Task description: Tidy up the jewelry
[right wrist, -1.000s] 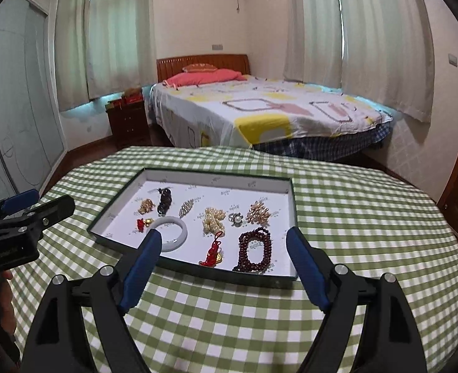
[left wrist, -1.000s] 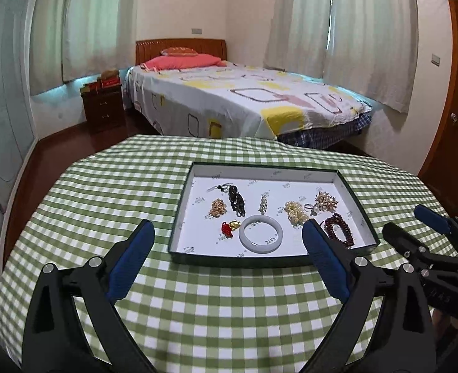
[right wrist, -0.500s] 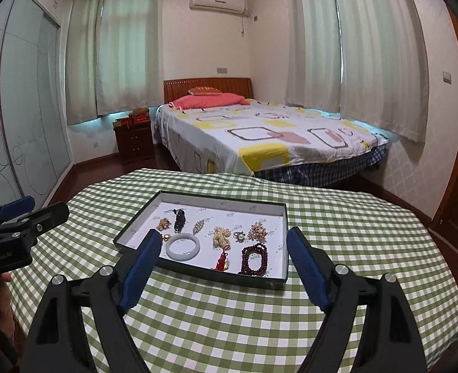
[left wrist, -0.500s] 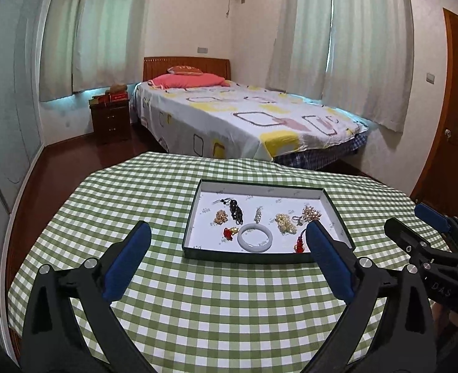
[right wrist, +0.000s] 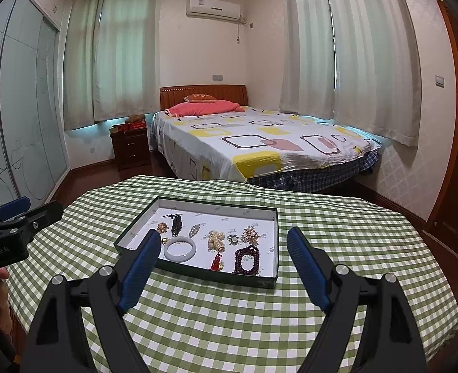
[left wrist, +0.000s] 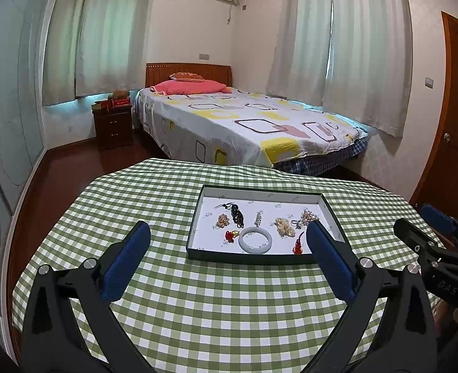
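A: Bedroom, wide shot: a bed (right wrist: 260, 146) w/ a patterned sheet at back, and in front a round surface (right wrist: 229, 317) under green-check cloth.

B: And on it?

A: One shallow dark-walled tray (right wrist: 261, 282) w/ a white floor, set toward the middle. All the jewelry lies inside, spread out.

B: Hand-held grippers?

A: Two, both spread wide, nothing between the blue pads. Left hand-held gripper (left wrist: 229, 256) hangs over the near side of the cloth, short of the tray; right hand-held gripper (right wrist: 222, 264) likewise (its left pad overlaps the tray's near corner in the right-wrist view, but isn't touching it).

B: Pieces, big to small?

A: White bangle (right wrist: 179, 249) near the front wall; dark red bead bracelet (right wrist: 247, 260) at front right; cream pearl cluster (right wrist: 215, 238) mid-tray; black beaded pendant (right wrist: 176, 225) toward the back; red tassel charm (right wrist: 217, 261) just beside the bracelet; a small ring (right wrist: 232, 239) right of the pearls.
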Demonstrator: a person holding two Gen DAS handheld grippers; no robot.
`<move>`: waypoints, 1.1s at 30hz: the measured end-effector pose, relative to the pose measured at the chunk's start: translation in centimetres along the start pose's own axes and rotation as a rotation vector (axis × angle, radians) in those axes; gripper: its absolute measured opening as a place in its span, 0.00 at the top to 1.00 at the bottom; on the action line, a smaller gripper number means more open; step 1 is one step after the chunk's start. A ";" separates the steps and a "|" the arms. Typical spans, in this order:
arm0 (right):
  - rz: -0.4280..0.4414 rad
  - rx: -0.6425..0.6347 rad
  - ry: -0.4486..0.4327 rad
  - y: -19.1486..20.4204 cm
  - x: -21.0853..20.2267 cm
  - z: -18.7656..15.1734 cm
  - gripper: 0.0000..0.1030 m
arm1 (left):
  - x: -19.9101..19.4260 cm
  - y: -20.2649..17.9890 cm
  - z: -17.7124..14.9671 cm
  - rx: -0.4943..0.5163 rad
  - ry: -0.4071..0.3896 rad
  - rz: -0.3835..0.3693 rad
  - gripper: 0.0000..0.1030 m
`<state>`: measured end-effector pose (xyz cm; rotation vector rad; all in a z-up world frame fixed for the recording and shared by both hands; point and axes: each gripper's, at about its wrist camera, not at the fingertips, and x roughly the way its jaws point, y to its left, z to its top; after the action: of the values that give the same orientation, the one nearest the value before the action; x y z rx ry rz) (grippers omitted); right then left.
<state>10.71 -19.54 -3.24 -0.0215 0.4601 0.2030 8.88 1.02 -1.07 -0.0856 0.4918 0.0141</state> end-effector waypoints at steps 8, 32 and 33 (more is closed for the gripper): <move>-0.003 -0.005 -0.010 0.0 -0.4 0.1 0.22 | -0.1 -0.2 -0.1 -0.001 -0.003 -0.003 0.05; -0.001 -0.006 -0.005 0.1 -0.3 0.0 0.22 | -0.2 -0.1 -0.3 -0.008 -0.007 0.000 0.05; -0.002 -0.006 -0.005 0.1 -0.3 0.0 0.22 | -0.2 -0.1 -0.3 -0.008 -0.007 0.000 0.05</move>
<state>10.43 -19.49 -3.08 -0.0273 0.4543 0.2028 8.55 0.88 -1.19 -0.0928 0.4844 0.0166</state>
